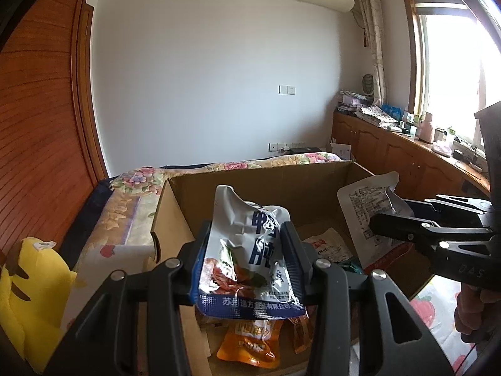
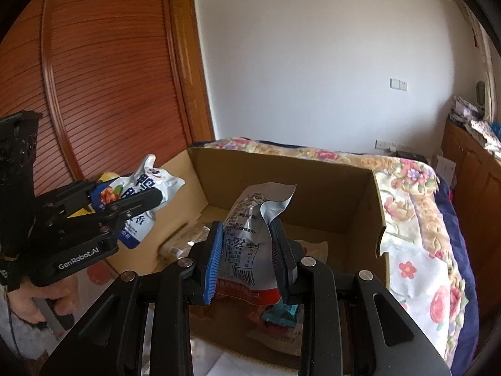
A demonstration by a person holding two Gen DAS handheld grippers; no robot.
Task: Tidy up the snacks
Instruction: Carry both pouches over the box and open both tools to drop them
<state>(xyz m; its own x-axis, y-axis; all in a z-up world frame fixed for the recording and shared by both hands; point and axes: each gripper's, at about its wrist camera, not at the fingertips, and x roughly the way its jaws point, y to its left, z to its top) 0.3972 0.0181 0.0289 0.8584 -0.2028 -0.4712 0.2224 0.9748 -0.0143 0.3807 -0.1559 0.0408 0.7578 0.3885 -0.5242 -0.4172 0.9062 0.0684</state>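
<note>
Cardboard box, flaps open, sits on a bed with a floral cover and holds loose snacks on its floor: an orange sachet, a white packet, a teal wrapper and a clear-wrapped pack by the left wall. Above the box, the left gripper clamps a white-and-blue pouch across its lower half, jaws closed against both sides; the pouch stands roughly upright, long axis vertical, crumpled top leaning away from the camera. The right gripper likewise pinches a second pouch, showing its printed back with nutrition table and barcode, upright with the top corner curling right. A yellow plush toy lies beside the box.
</note>
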